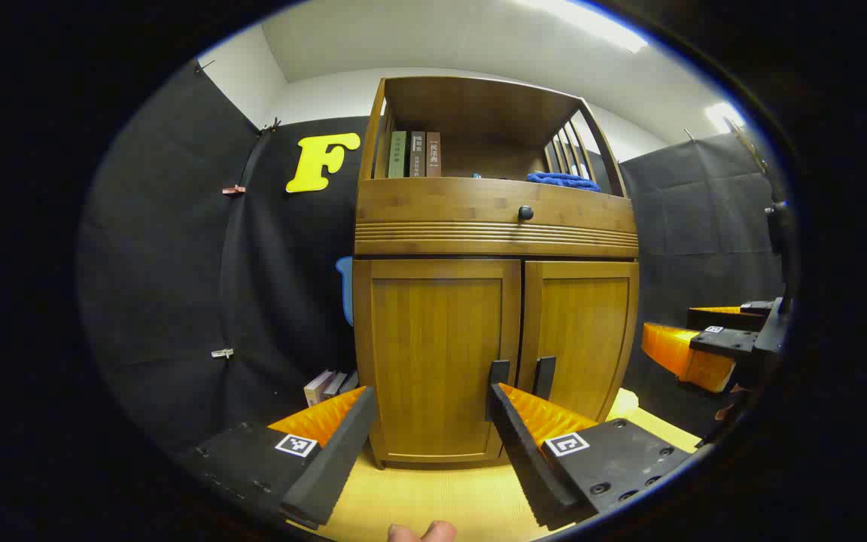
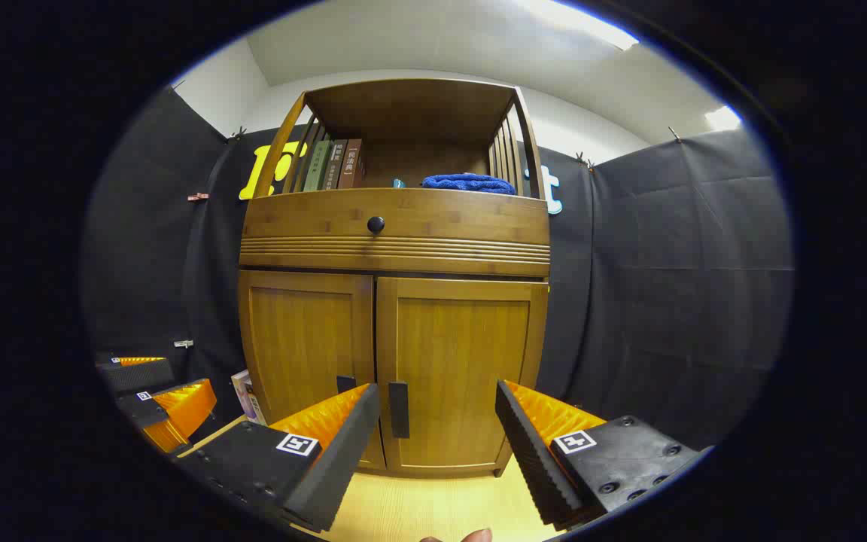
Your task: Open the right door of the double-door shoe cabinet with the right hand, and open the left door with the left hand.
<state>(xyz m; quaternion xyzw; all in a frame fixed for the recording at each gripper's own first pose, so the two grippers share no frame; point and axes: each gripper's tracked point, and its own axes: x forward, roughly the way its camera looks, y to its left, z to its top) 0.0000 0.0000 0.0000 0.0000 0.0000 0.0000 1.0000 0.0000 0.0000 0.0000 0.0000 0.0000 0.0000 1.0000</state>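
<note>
At the far left of the left gripper view, a few books (image 1: 326,385) are seen standing on the floor against the cloth wall. Next to them the shoe cabinet (image 1: 495,218) is placed, upright and straight ahead in both views, with a drawer knob (image 1: 525,213) and an open shelf above the two doors. Both doors are shut. The left door (image 1: 437,354) is faced by the left gripper (image 1: 433,410), whose fingers are spread wide apart and hold nothing. The left handle (image 1: 498,376), a dark vertical bar near the middle seam, is seen just behind the right finger; whether it is touched cannot be told.

In the right gripper view, the right gripper (image 2: 437,418) is also held wide open and empty, in front of the right door (image 2: 457,373). The right handle (image 2: 399,409) is visible just beside the left finger, between the two fingers.

The doors are judged to be stiff wooden panels, light on their hinges, so a modest pull is probably enough. The smooth panel offers no hold; each door is best taken by its thin handle, with the fingers closed across the bar. The bar is narrow and may slip, so a firm closing is advised.
</note>
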